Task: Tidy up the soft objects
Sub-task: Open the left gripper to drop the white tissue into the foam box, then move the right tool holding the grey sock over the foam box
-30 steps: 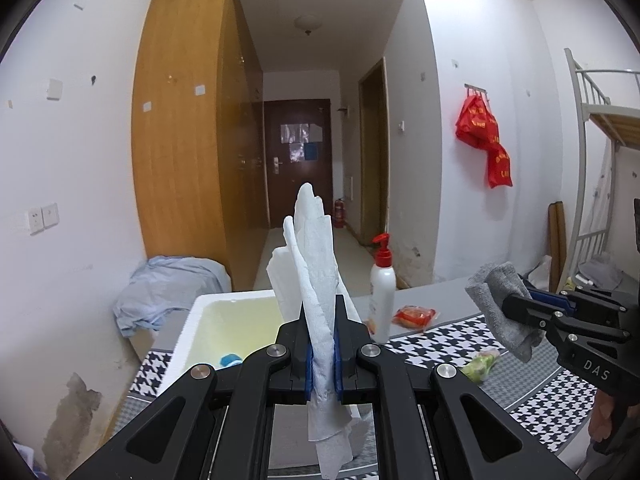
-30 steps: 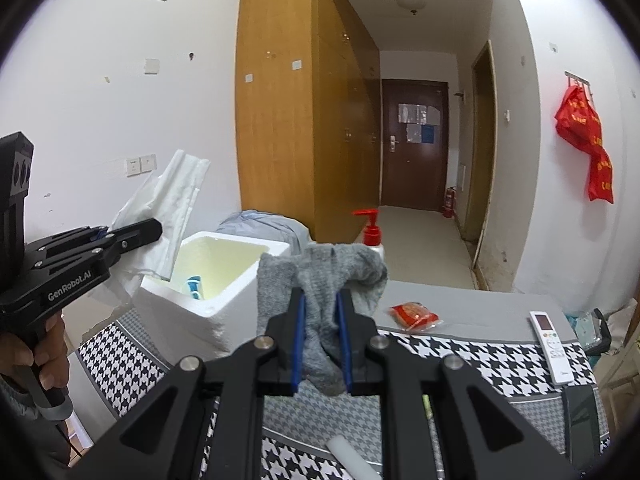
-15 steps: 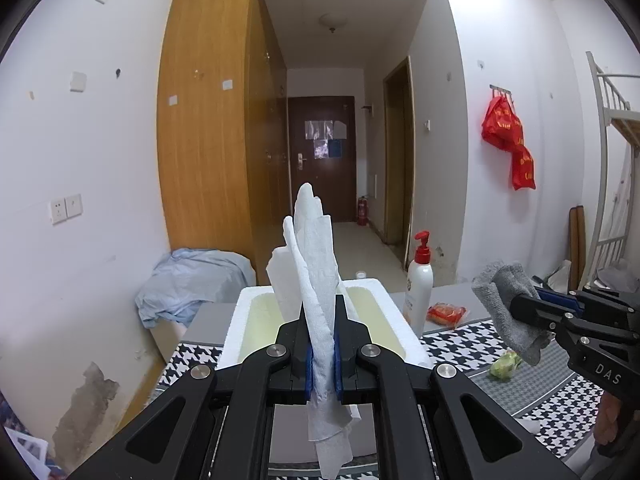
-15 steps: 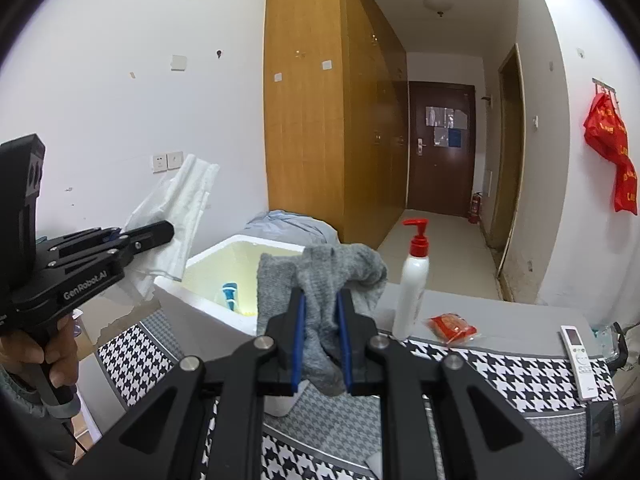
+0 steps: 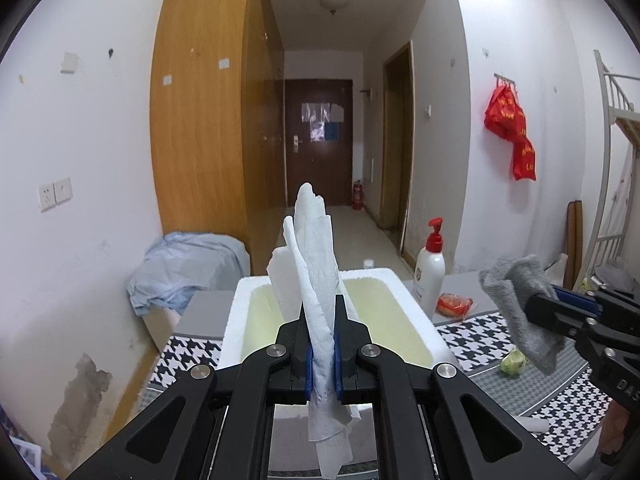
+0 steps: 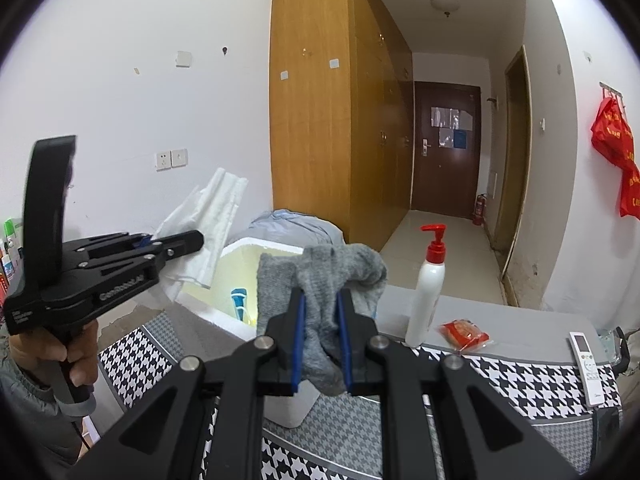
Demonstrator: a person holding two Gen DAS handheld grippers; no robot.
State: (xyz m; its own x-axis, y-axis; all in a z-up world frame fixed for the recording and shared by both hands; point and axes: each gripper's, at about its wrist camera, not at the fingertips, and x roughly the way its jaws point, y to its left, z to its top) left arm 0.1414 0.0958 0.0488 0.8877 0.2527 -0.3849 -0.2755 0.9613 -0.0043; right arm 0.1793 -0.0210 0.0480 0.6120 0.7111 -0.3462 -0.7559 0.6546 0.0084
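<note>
Left hand-held gripper (image 5: 322, 354) clamped on an upright white paper towel (image 5: 316, 280) and right hand-held gripper (image 6: 322, 342) clamped on a grey sock (image 6: 320, 280), both raised over the houndstooth-covered bench (image 6: 500, 380), with the white foam box (image 5: 416, 320) and lotion bottle (image 6: 426, 304) beyond.

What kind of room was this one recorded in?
Probably a dormitory room: a bunk bed frame at the right, a tall wooden wardrobe along the wall, and an entry door down a short hallway.
</note>
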